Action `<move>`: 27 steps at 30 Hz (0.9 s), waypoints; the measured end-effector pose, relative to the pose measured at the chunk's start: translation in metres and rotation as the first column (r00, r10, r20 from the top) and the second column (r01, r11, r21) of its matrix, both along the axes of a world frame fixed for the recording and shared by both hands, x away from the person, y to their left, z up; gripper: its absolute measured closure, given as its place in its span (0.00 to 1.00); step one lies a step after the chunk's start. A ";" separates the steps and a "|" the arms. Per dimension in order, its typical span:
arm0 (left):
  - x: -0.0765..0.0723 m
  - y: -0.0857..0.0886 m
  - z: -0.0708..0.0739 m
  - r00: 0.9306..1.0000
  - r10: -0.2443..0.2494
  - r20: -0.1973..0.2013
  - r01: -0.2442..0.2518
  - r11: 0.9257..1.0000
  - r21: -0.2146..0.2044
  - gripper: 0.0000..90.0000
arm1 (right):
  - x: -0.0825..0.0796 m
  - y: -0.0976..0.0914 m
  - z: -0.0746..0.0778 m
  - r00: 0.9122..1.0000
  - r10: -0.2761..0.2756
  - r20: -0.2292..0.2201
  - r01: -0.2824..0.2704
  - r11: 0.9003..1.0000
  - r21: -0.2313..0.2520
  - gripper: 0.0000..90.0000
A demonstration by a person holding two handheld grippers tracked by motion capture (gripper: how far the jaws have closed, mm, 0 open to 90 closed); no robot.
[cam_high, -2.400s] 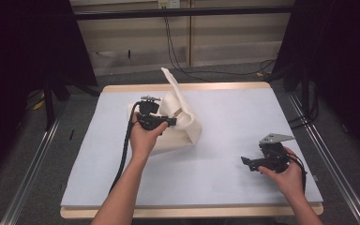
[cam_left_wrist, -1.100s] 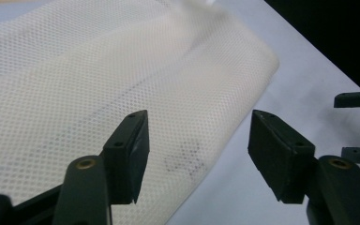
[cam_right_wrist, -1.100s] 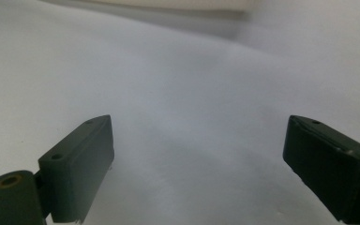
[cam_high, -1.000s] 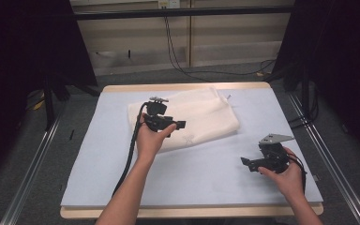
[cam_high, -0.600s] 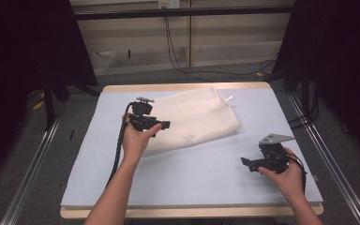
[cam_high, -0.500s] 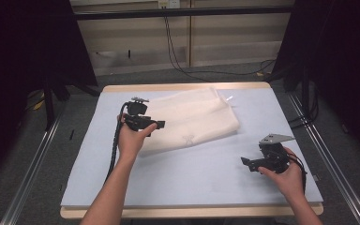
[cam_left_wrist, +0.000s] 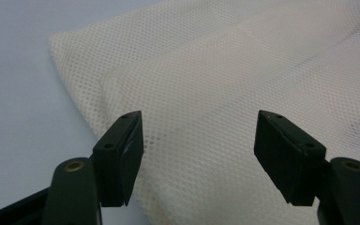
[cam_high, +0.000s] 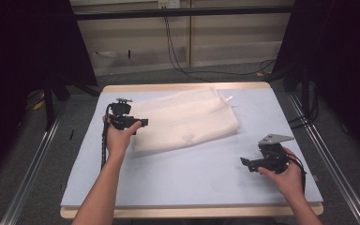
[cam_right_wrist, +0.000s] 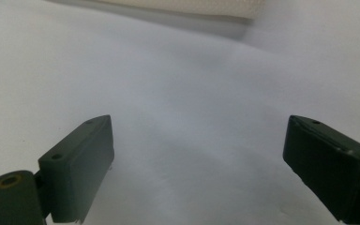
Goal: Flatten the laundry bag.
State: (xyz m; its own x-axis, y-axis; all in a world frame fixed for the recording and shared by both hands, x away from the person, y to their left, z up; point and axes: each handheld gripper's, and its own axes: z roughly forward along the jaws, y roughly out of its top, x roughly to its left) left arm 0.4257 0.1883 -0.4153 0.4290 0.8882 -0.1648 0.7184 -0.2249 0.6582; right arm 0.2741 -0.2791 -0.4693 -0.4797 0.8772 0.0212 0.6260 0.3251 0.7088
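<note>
**Tongs let go, mesh bag folded flat**

Left tongs (cam_high: 143, 123) stand wide apart with nothing pinched between them; their jaws have just been opening, and in the left gripper view only bare netting shows in the gap, the pads clear of it. They hover at the near left corner of the mesh bag (cam_high: 185, 119), pointing in over its edge.

That cream mesh bag lies flat on the counter (cam_high: 206, 183), toward the far side and slightly askew, its left end nearer the person than its right. Seen close in the left gripper view, the mesh bag (cam_left_wrist: 225, 79) shows a denser band where one layer lies over another, so it looks doubled over on itself. A small white tab (cam_high: 228, 99) sticks out at its far right corner.

As a judgement, the fold in hand looks finished: the fabric rests flat and is released. What may remain is a further fold or some squaring of the corners, since the left edge looks a little uneven.

Right tongs (cam_high: 244, 162) sit well apart from the bag, nearer the person and to the right of it, close over the bare counter. Their jaws too are spread wide and hold nothing; in the right gripper view the bag's near edge (cam_right_wrist: 183, 8) lies far ahead of them.
</note>
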 end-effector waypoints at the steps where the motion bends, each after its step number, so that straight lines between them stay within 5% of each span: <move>1: 0.001 0.001 -0.001 1.000 0.008 -0.003 -0.008 1.000 -0.011 0.37 | 0.000 0.000 0.000 1.000 -0.001 0.000 0.001 1.000 0.001 0.10; 5: 0.008 0.006 -0.010 1.000 0.018 -0.020 -0.018 1.000 0.021 0.39 | 0.000 0.000 0.000 1.000 -0.002 0.003 0.002 1.000 0.003 0.10; 9: 0.014 0.011 -0.016 0.997 0.051 -0.057 -0.051 0.999 0.003 0.42 | 0.000 -0.001 0.000 1.000 0.002 0.003 -0.002 1.000 0.004 0.10; 14: 0.016 0.016 -0.024 0.991 0.085 -0.106 -0.094 0.992 -0.089 0.44 | 0.000 0.000 0.000 1.000 0.004 0.004 -0.004 1.000 0.006 0.10; 19: 0.013 0.020 -0.031 0.985 0.121 -0.126 -0.140 0.979 -0.147 0.64 | -0.001 0.001 0.001 1.000 -0.004 -0.003 0.004 1.000 0.005 0.10; 27: 0.008 0.018 -0.020 0.993 0.066 -0.096 -0.080 0.985 -0.151 0.93 | 0.000 0.002 0.000 1.000 -0.002 -0.009 0.002 1.000 0.007 0.10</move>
